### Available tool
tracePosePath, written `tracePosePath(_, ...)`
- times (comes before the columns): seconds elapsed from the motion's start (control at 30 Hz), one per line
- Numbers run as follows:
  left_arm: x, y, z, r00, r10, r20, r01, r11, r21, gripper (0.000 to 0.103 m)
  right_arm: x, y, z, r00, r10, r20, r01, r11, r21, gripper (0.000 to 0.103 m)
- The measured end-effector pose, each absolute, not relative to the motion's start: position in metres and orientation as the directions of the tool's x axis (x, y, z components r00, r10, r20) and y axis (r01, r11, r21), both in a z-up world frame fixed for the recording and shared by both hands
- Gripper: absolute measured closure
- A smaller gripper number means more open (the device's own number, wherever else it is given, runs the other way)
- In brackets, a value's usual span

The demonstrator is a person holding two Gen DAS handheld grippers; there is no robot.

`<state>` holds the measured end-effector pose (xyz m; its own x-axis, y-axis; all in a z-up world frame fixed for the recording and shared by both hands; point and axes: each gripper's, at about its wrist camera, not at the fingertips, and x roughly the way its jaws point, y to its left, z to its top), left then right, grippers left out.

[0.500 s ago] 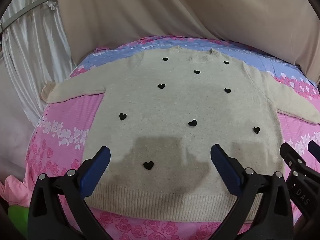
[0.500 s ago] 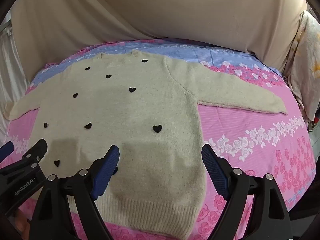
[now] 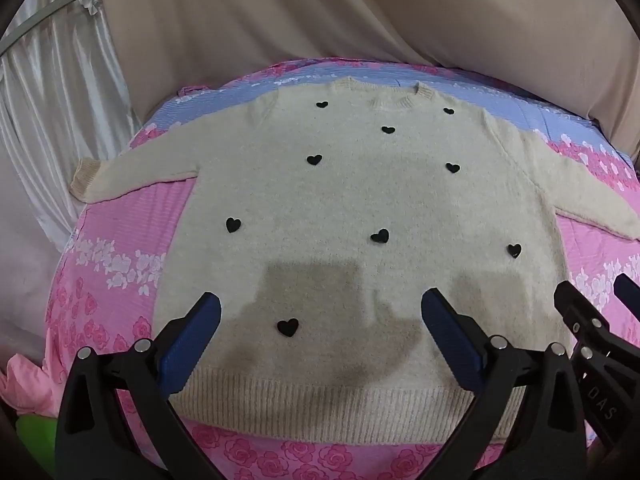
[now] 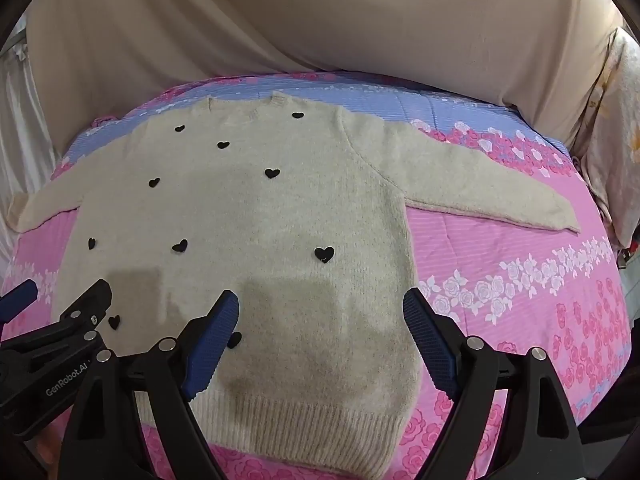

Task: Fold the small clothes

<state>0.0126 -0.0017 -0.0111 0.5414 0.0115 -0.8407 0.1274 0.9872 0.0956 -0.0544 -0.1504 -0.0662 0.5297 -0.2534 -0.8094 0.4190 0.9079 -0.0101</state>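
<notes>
Item: cream knit sweater [image 3: 360, 208] with small black heart appliqués, laid face up and flat on a pink-and-blue floral bedsheet [image 3: 120, 240]; neckline [image 3: 394, 100] at the far side, ribbed hem [image 3: 320, 408] nearest the cameras, both sleeves spread outward, the wearer's-right one ending in a cuff [image 3: 82, 178] near the far-left bed edge, the other sleeve [image 4: 480, 196] reaching toward the right edge. Placement rationale (judged): the garment is spread fully open and smoothed so that fold lines can be taken from the sides; no fold appears yet made, so the task stands at its start. Backdrop: beige draped cloth [image 3: 320, 20] behind the bed, a pale satin curtain [image 3: 52, 100] at left. Left gripper [image 3: 320, 332]: hovering over the hem region left of centre, blue-padded fingers [image 3: 192, 340] spread wide, holding nothing and apparently not touching the knit; its shadow falls on the fabric just ahead. Right gripper [image 4: 320, 334]: hovering over the hem's right-hand corner, one blue pad [image 4: 430, 340] just outside the sweater's side edge, the other over the body; fingers likewise wide apart, empty. Each gripper shows at the margin of the other's view, so the two stand close side by side. Contact with cloth cannot be confirmed for either
</notes>
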Motion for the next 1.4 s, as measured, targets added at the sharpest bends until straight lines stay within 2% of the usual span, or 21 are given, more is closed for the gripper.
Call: tracePosePath(1.4,0.021,-0.018,-0.029,0.512,0.038,-0.858,0.141,0.982,0.128,0.005,-0.045,-0.162,-0.076,0.51,-0.234,-0.827,0.4,0.916,-0.012,0.021)
